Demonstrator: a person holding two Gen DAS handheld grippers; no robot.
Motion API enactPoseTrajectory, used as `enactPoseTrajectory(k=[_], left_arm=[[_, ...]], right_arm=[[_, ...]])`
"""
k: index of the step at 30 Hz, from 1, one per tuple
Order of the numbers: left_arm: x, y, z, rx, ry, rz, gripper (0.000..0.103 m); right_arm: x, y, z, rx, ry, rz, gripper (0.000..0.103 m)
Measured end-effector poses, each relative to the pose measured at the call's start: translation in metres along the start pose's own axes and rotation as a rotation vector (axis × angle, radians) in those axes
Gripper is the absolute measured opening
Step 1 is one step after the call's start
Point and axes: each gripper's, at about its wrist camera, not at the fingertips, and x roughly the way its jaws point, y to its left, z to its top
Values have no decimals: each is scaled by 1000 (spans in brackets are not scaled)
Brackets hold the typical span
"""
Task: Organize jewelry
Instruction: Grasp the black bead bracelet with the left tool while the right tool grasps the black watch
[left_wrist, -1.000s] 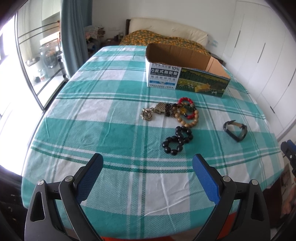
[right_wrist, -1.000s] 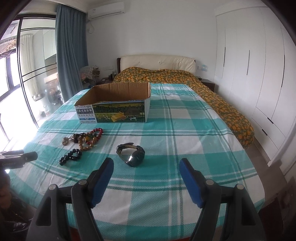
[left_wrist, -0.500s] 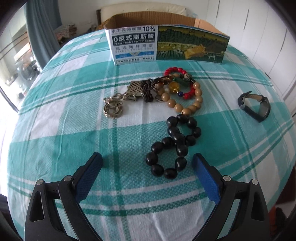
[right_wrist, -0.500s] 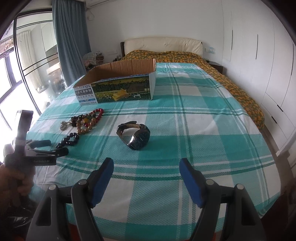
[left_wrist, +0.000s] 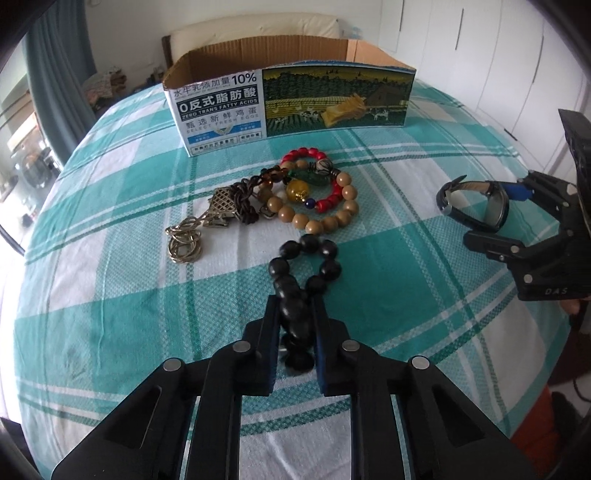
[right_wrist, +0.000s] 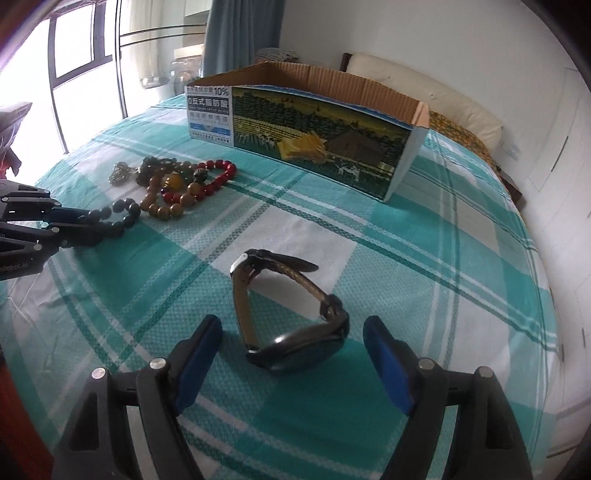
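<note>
My left gripper (left_wrist: 295, 306) is shut on the near end of a black bead bracelet (left_wrist: 306, 258) lying on the teal plaid cloth; it also shows in the right wrist view (right_wrist: 79, 225). My right gripper (right_wrist: 291, 339) is open, its pads either side of a dark wristwatch (right_wrist: 295, 332) with a brown strap; the watch shows in the left wrist view (left_wrist: 476, 203) too. A pile of jewelry lies beyond: a tan bead bracelet (left_wrist: 325, 218), a red bead bracelet (left_wrist: 306, 155), and a gold keychain (left_wrist: 192, 236).
An open cardboard box (left_wrist: 291, 107) with printed sides stands behind the jewelry; it also shows in the right wrist view (right_wrist: 314, 122). White wardrobe doors (left_wrist: 517, 55) stand to the right, a window and curtain (right_wrist: 92, 55) to the left.
My left gripper moved forward and shut on the black bead bracelet. My right gripper moved in low so that its open pads flank the watch.
</note>
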Motion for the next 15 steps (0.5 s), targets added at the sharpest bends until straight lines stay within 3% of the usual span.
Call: enactPoseTrajectory(k=[2, 10, 12, 15], left_arm=[[0, 3, 0, -20, 9, -12, 11], [-13, 18, -6, -138, 15, -84, 10], [-20, 18, -6, -148, 0, -96, 10], [-32, 19, -6, -165, -16, -119, 10]], right_arm=[[-2, -2, 3, 30, -4, 7, 58], [-34, -10, -6, 204, -26, 36, 52], [-42, -13, -9, 252, -30, 37, 20], [-52, -15, -14, 314, -41, 48, 16]])
